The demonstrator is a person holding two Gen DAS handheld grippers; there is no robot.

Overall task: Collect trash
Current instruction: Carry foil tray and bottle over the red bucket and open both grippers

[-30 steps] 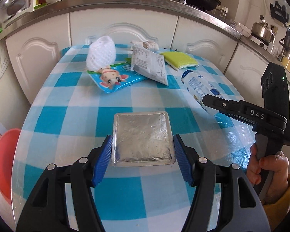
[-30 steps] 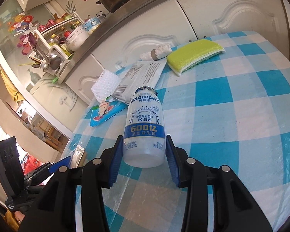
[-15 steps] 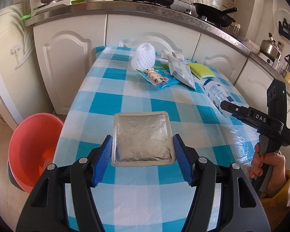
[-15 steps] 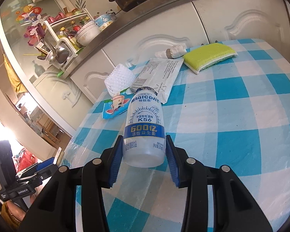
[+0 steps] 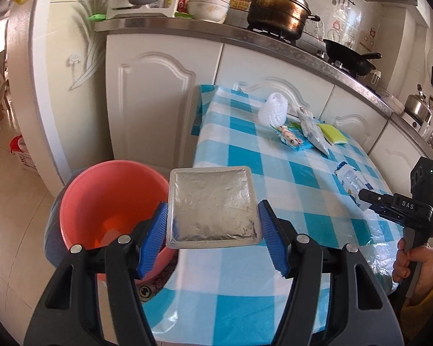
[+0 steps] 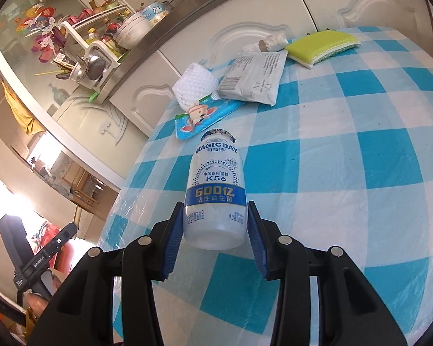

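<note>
My left gripper [image 5: 213, 230] is shut on a square silver foil packet [image 5: 213, 206] and holds it in the air over the table's left edge, beside a red-orange basin [image 5: 106, 199] on the floor. My right gripper [image 6: 215, 236] is shut on a white and blue MAGICDAY yoghurt bottle [image 6: 216, 190] and holds it above the blue checked table [image 6: 346, 173]. The right gripper with the bottle [image 5: 350, 180] also shows at the right of the left wrist view. The left gripper's body [image 6: 40, 259] shows at the lower left of the right wrist view.
At the table's far end lie a white foam net [image 5: 273, 112], a blue cartoon wrapper [image 5: 290, 138], a grey-white pouch [image 5: 313, 134], a yellow-green sponge [image 5: 333, 134] and a small crumpled white piece [image 6: 270, 42]. White kitchen cabinets [image 5: 158, 109] stand behind the table.
My left gripper has pulled back and swung left with the foil packet, from over the table to its left edge by the basin. My right gripper has drawn back with the bottle.
</note>
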